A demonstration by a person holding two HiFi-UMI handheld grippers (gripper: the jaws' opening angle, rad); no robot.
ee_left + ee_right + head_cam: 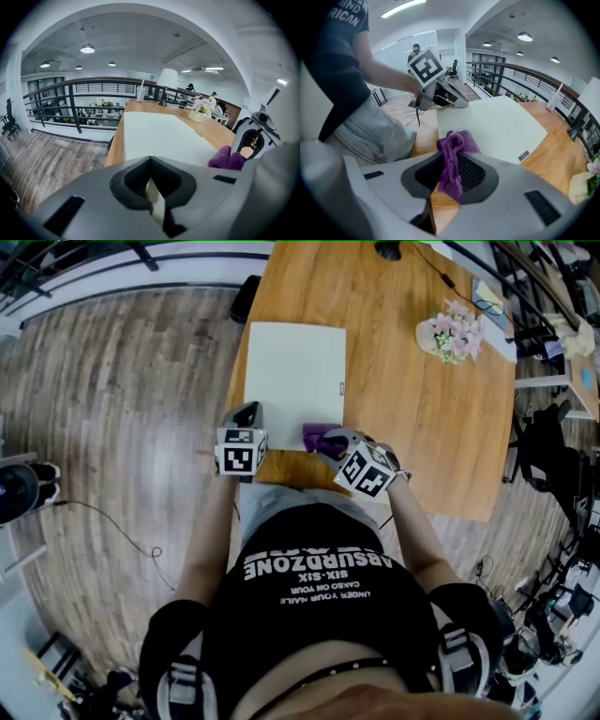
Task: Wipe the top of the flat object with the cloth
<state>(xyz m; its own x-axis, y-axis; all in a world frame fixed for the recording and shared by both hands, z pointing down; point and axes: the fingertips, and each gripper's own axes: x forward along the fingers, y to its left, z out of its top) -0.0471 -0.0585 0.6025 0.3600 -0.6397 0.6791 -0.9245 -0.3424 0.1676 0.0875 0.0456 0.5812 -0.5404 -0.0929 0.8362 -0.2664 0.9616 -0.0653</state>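
Flat object (295, 371) lay white and level on the table (412, 399), towards the left side, one short edge nearest your body. Where did you have hold of it?
>> Your left gripper (251, 412) sat at its near-left corner. Jaws were almost together with a white sliver between them. It looked like you were pinching that corner to steady it.

And the cloth (316, 436)?
>> Purple, bunched, clamped in your right gripper (450, 185), jaws closed onto it. It rested at the near edge of the flat object.

Handling?
>> My read: the flat object was thin, light, stiff and smooth, so it would skate on the wood if you pushed hard. A corner or edge was the right place to hold it. The cloth was soft and limp, and your mid-bunch grip left enough hanging to drag flat. The wipe looked not yet started.
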